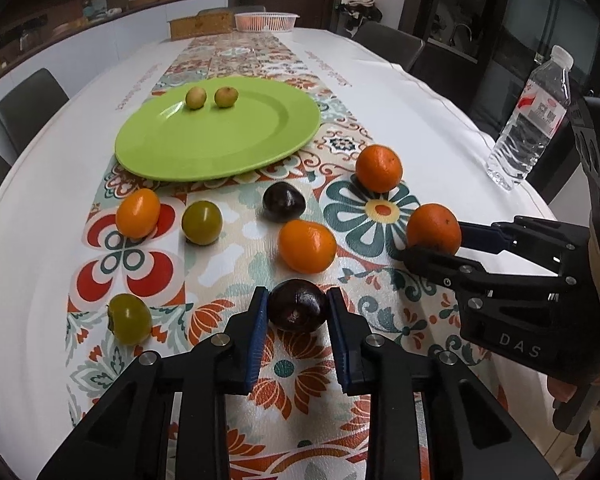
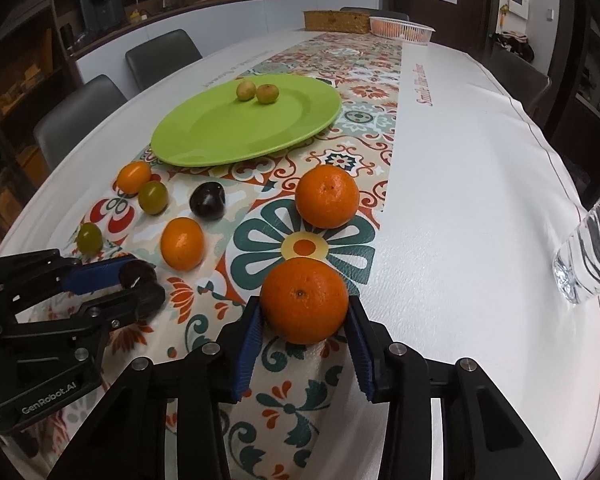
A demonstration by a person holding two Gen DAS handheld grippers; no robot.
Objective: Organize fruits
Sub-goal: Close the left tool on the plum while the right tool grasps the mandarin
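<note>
At the near end of the patterned table runner [image 1: 228, 216], the left gripper [image 1: 297, 312] brackets a dark plum [image 1: 297, 310], its blue pads at either flank; whether they are pressing the fruit yet cannot be told. Just right of it, the right gripper [image 2: 303, 322] frames an orange [image 2: 304, 300] the same way, its grip equally unclear. Both fruits seem to rest on the runner. Between the grippers and the green plate [image 1: 220, 148] lie 7 loose fruits: 3 more oranges, 2 green fruits and a second plum among them. On the plate's far side sit 2 small yellow-green fruits [image 1: 211, 98], so the sorting looks barely begun, with 9 pieces left. Well beyond the plate stands a white basket [image 1: 266, 21]. Only the left view shows the whole water bottle [image 1: 530, 120], right of the plate; only the right view shows fruit in that basket.
</note>
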